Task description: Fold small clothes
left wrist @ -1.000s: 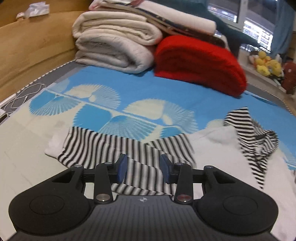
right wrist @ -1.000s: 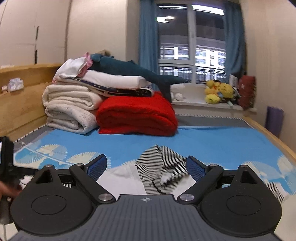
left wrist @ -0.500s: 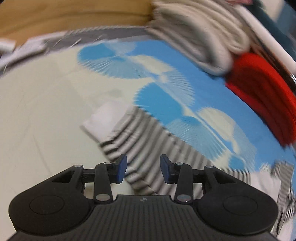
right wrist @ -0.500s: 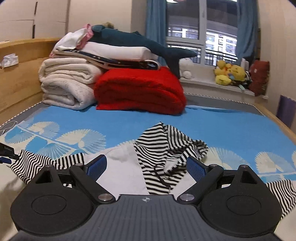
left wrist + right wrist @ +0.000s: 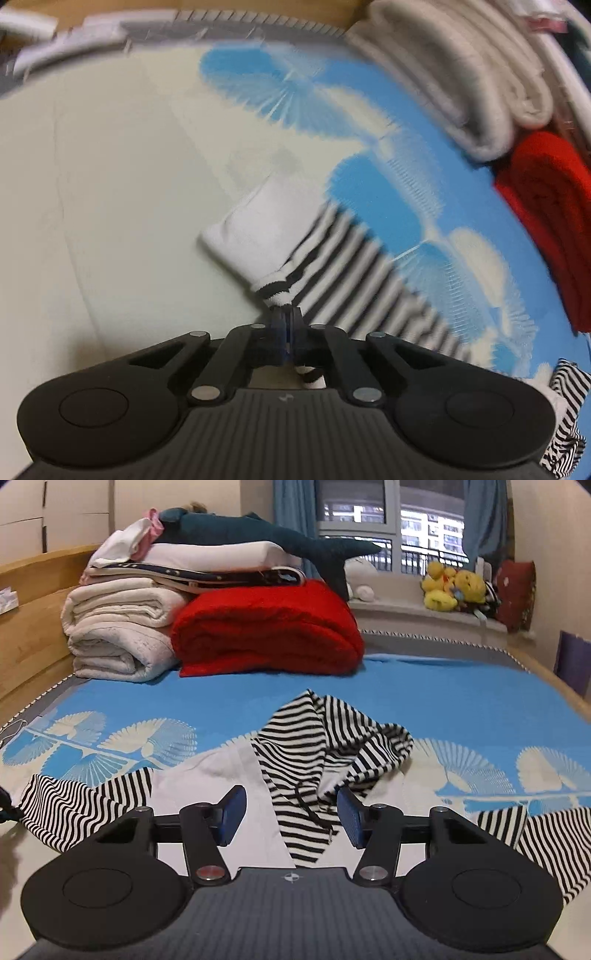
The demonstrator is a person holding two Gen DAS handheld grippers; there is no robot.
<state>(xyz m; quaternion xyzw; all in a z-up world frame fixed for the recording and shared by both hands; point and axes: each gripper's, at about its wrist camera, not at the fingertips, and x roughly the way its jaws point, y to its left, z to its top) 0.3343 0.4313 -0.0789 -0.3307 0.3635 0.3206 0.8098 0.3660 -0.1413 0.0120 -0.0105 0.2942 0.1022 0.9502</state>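
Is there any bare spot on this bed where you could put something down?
Yes: the pale sheet left of the white cuff, and the blue stretch between the striped top and the window ledge. The head end is crowded with the red blanket and cream bedding.

My left gripper (image 5: 287, 320) points steeply down with its jaws pinched fully together on the striped sleeve (image 5: 280, 291), while my right gripper (image 5: 291, 814) is tilted gently downward, its jaws having just been closing, half apart around striped cloth.
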